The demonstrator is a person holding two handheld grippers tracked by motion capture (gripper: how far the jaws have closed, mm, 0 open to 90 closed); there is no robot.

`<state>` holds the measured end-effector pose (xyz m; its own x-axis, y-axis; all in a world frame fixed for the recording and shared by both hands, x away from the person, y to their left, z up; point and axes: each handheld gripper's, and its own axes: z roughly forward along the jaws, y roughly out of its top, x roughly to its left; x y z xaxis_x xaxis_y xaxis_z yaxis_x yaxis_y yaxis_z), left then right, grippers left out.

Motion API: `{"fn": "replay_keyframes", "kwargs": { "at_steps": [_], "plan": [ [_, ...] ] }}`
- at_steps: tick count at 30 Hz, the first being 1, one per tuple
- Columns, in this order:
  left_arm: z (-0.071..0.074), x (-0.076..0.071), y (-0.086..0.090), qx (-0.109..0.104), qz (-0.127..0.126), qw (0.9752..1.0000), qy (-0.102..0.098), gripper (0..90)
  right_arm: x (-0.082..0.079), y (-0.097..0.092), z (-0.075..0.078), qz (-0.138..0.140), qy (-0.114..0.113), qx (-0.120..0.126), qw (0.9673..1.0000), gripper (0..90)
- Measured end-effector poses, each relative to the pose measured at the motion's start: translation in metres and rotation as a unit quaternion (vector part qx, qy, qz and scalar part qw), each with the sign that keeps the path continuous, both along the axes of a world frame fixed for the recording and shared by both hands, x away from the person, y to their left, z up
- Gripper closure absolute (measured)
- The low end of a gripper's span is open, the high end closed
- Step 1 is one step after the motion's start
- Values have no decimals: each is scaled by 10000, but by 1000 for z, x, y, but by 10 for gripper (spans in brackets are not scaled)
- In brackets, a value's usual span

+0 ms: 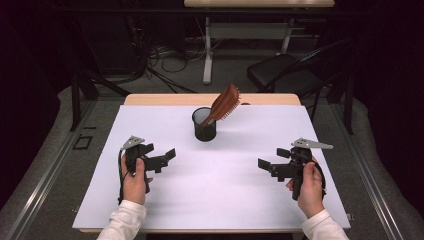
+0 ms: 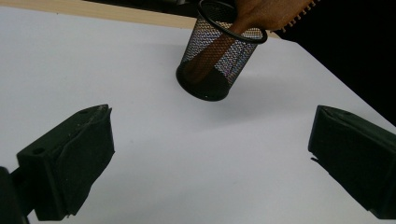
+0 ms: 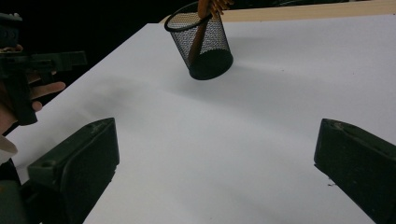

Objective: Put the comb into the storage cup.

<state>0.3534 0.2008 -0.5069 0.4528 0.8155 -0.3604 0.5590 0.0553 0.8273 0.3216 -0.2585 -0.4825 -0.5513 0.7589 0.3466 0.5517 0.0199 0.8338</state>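
A black mesh cup stands upright near the back middle of the white table top. A brown wooden hairbrush stands handle-down in it, leaning to the right, bristles facing right. The cup and the brush handle appear ahead in the left gripper view, and the cup again in the right gripper view. My left gripper is held at the front left, open and empty, its jaws wide apart. My right gripper is held at the front right, open and empty too.
A wooden table edge shows behind the white sheet. A black chair and another table's legs stand beyond, with cables on the floor. The other hand and its gripper appear at the left of the right gripper view.
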Motion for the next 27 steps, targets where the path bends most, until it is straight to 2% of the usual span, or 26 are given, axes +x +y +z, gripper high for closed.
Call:
{"fn": "replay_keyframes", "kwargs": {
  "at_steps": [10,15,23,27],
  "plan": [
    [0,0,1,7,13,10000,3,4,-5,-4,-21,-125,14,85,9999,12],
    [0,0,1,-7,15,10000,1,3,-7,-4,-28,-149,2,-7,9999,22],
    [1,-1,3,-2,21,10000,-31,4,-9,-6,-33,-217,-151,-132,9996,27],
    [1,-4,4,137,-86,9998,-122,3,-12,-9,-36,-284,-218,-184,9992,26]
  ]
}}
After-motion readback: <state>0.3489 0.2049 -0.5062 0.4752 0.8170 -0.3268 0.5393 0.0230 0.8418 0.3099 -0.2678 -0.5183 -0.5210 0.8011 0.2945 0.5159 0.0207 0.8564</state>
